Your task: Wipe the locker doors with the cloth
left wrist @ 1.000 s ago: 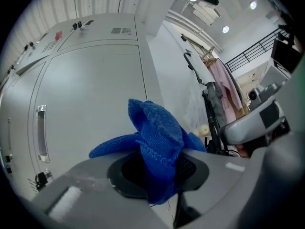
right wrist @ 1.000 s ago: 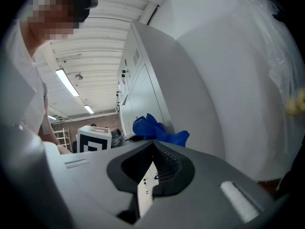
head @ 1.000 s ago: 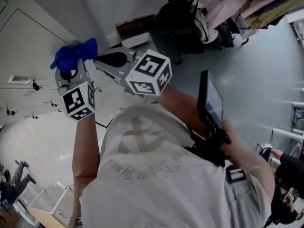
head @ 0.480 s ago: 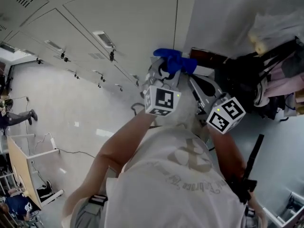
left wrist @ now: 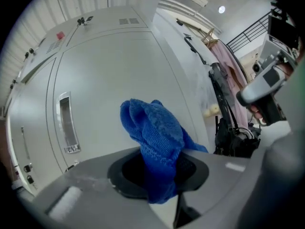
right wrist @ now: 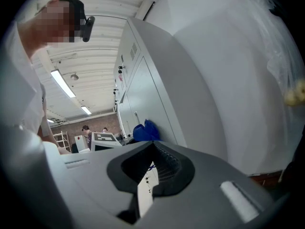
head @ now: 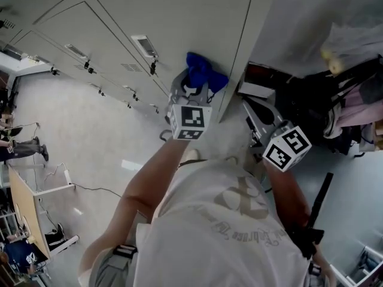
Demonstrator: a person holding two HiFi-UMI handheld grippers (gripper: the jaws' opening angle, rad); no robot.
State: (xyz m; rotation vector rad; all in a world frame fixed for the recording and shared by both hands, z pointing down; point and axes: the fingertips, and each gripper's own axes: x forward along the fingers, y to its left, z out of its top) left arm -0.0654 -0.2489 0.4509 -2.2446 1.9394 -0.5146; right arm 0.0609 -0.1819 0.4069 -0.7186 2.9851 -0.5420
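Note:
A crumpled blue cloth [head: 202,72] is pinched in my left gripper [head: 194,88], which is shut on it. The cloth is held up at the lower right corner of a light grey locker door [head: 179,23]; whether it touches the metal I cannot tell. In the left gripper view the cloth [left wrist: 152,128] bulges out of the left gripper [left wrist: 157,162] in front of that door [left wrist: 109,70], beside a recessed handle [left wrist: 66,123]. My right gripper [head: 250,105] hangs to the right, shut and holding nothing. The right gripper [right wrist: 153,147] faces the locker's side panel [right wrist: 143,94], with the cloth [right wrist: 145,130] visible beyond.
More locker doors [head: 72,46] with latches run off to the left. Dark bags and hanging clothes [head: 335,94] crowd the right, with a dark box [head: 263,76] by the wall. A black stand with a screen [head: 317,208] is low right. People and tables [head: 18,142] are far left.
The view has swung from the floor and bags round to the lockers. My left gripper has carried the cloth up to the locker door. The right gripper has stayed shut to the right.

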